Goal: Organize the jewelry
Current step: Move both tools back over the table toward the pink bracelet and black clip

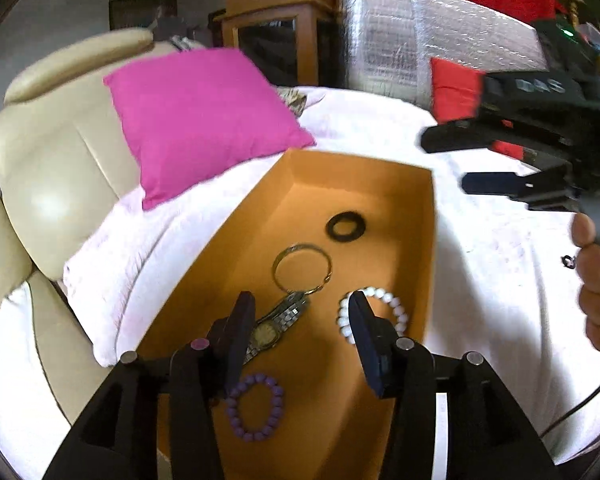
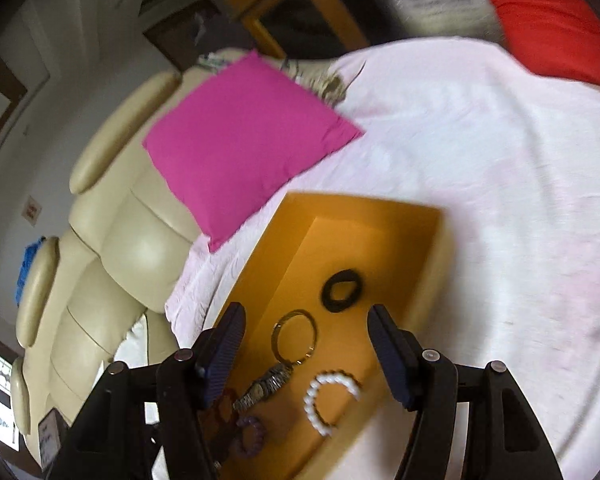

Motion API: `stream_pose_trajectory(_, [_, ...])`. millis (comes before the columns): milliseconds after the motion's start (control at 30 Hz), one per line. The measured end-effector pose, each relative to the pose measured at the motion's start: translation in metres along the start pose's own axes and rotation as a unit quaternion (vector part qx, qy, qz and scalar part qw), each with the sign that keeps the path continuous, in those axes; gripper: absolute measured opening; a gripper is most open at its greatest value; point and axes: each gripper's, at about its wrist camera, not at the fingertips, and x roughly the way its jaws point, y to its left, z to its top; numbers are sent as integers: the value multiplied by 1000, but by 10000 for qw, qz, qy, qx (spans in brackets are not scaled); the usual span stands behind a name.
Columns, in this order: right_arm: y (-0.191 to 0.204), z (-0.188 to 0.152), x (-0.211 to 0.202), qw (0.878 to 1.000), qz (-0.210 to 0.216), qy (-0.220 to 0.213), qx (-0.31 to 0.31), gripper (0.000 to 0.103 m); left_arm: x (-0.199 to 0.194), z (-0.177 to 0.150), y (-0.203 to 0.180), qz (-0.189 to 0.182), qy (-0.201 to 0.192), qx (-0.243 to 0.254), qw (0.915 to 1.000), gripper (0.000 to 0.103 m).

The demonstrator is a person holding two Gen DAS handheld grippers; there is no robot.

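An orange box (image 1: 384, 184) lies on a white-covered bed. Inside it are a black ring (image 1: 345, 227), a gold bangle (image 1: 302, 266), a metal watch (image 1: 278, 326), a white bead bracelet (image 1: 384, 312) and a purple bead bracelet (image 1: 254, 407). My left gripper (image 1: 302, 304) is open and empty, low over the watch and white bracelet. My right gripper (image 2: 306, 318) is open and empty above the same box (image 2: 364, 204); it also shows in the left wrist view (image 1: 444, 164), held right of the box. The right wrist view shows the ring (image 2: 342, 285), bangle (image 2: 295, 335), watch (image 2: 266, 386), white bracelet (image 2: 329, 402) and purple bracelet (image 2: 249, 436).
A pink pillow (image 1: 204, 116) lies left of the box against a cream leather headboard (image 1: 48, 168). A red cushion (image 2: 556, 24) sits at the far right. A small dark item (image 1: 568, 261) lies on the white sheet (image 1: 492, 264) by the hand. Wooden furniture stands behind.
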Motion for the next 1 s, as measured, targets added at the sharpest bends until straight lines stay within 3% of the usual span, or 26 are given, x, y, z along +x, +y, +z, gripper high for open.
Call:
stream_pose_trajectory(67, [-10, -3, -26, 9998, -49, -185, 94, 67, -9, 4, -8, -15, -69, 84, 9999, 51])
stream_pose_trajectory(167, [-22, -11, -57, 9990, -121, -377, 212, 67, -28, 8, -23, -13, -234, 224, 9995, 62])
stream_pose_trajectory(367, [-49, -32, -108, 9969, -287, -603, 406, 68, -61, 13, -50, -37, -455, 518, 9976, 62])
stream_pose_trajectory(667, [-64, -73, -151, 9948, -388, -721, 614, 68, -94, 15, -66, 28, -497, 592, 9970, 63])
stream_pose_trajectory(767, [-61, -87, -162, 9944, -383, -762, 631, 68, -106, 15, -65, 39, -529, 522, 9972, 77])
stream_pose_trajectory(1000, [-47, -113, -180, 9921, -351, -1064, 556, 69, -130, 15, -66, 101, -648, 596, 9961, 78])
